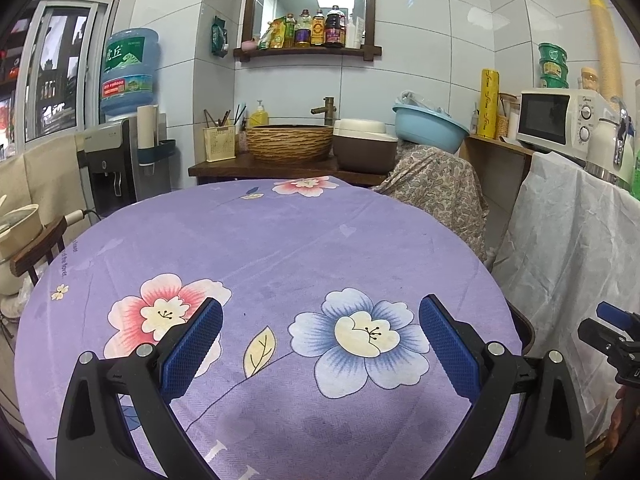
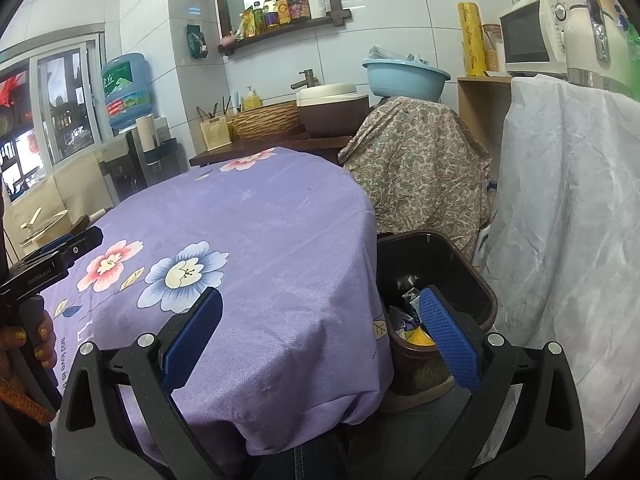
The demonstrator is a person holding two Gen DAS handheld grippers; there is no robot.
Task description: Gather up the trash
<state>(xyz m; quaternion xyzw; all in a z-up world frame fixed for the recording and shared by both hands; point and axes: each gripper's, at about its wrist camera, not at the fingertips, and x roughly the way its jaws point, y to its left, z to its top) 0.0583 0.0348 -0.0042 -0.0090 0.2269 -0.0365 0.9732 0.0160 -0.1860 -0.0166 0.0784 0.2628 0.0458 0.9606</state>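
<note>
My left gripper (image 1: 320, 340) hangs open over the near part of a round table under a purple flowered cloth (image 1: 256, 248), with nothing between its blue pads. My right gripper (image 2: 320, 332) is open too, held over the table's right edge (image 2: 372, 216). Beside that edge on the floor stands a dark bin (image 2: 476, 272). Crumpled wrappers (image 2: 408, 320), one yellow, lie inside it. The right gripper's body (image 1: 612, 340) shows at the right border of the left wrist view, and the left gripper's body (image 2: 48, 264) with a hand on it shows at the left of the right wrist view.
A patterned cloth covers something (image 2: 416, 168) behind the bin, and a white sheet (image 2: 568, 216) drapes a cabinet to the right. A counter (image 1: 280, 168) with a woven basin, a cooker and a blue tub stands beyond the table. A water dispenser (image 1: 112, 160) is at the left.
</note>
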